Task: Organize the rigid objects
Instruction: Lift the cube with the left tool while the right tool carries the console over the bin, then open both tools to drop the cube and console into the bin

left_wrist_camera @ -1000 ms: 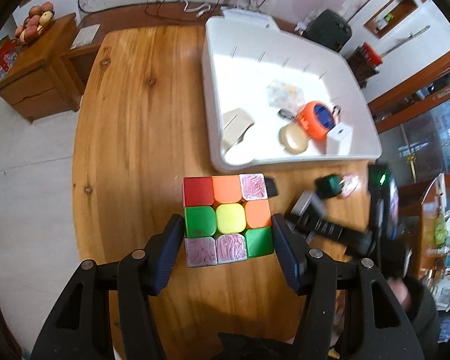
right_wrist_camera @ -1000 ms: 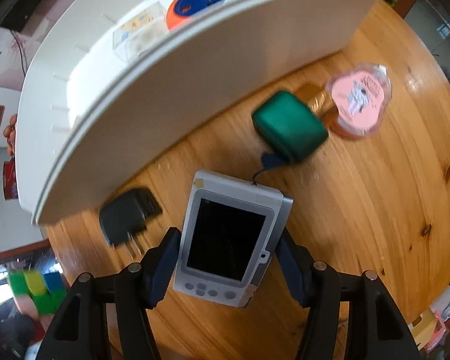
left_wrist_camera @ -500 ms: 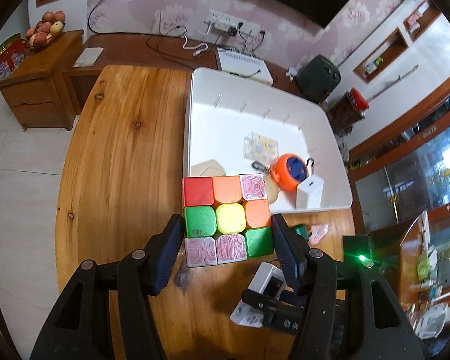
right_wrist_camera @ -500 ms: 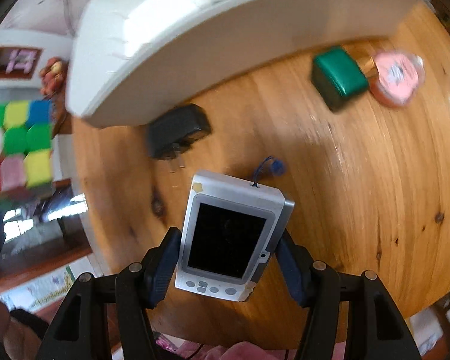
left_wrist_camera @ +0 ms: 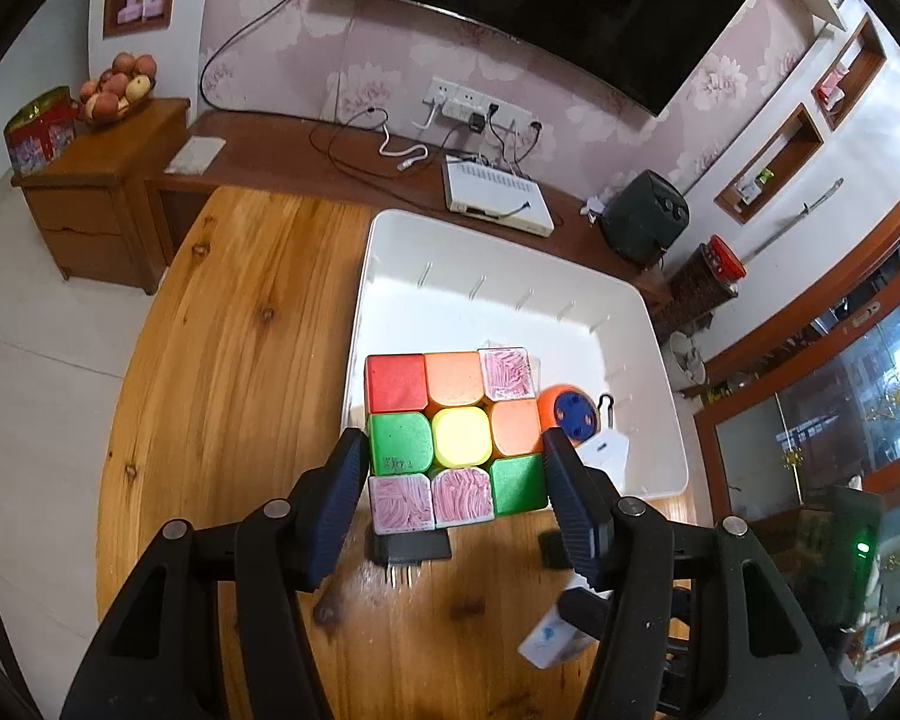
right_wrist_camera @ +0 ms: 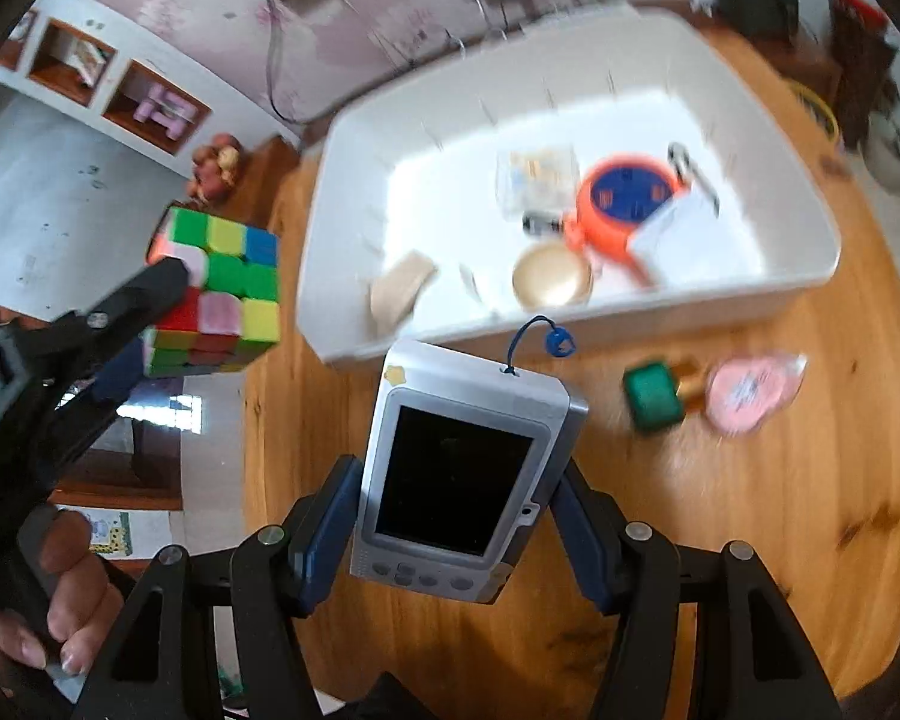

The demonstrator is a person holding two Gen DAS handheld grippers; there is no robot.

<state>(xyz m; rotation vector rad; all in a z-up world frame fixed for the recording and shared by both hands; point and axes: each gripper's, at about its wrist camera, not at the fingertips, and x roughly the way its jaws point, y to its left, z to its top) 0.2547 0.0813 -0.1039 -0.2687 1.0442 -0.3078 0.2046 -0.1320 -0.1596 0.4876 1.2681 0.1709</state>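
Observation:
My left gripper [left_wrist_camera: 453, 468] is shut on a multicoloured puzzle cube [left_wrist_camera: 453, 435], held in the air over the near left corner of the white bin [left_wrist_camera: 510, 306]. The cube [right_wrist_camera: 222, 294] and the left gripper also show at the left of the right wrist view. My right gripper [right_wrist_camera: 459, 510] is shut on a silver handheld device [right_wrist_camera: 450, 474] with a dark screen and a blue strap, lifted above the wooden table [right_wrist_camera: 780, 510] in front of the bin [right_wrist_camera: 570, 312].
The bin holds an orange-and-blue round thing [right_wrist_camera: 627, 201], a white box [right_wrist_camera: 681, 234], a gold disc [right_wrist_camera: 549, 276], a clear packet and a beige piece. On the table lie a black charger [left_wrist_camera: 411, 546], a green box [right_wrist_camera: 651, 396] and a pink packet [right_wrist_camera: 750, 393]. A person's hand [right_wrist_camera: 60, 588] grips the left tool.
Both grippers have risen with their loads; the table and bin look smaller and farther. The right view has rolled, now showing into the bin from above. The cube now hangs over the bin's corner.

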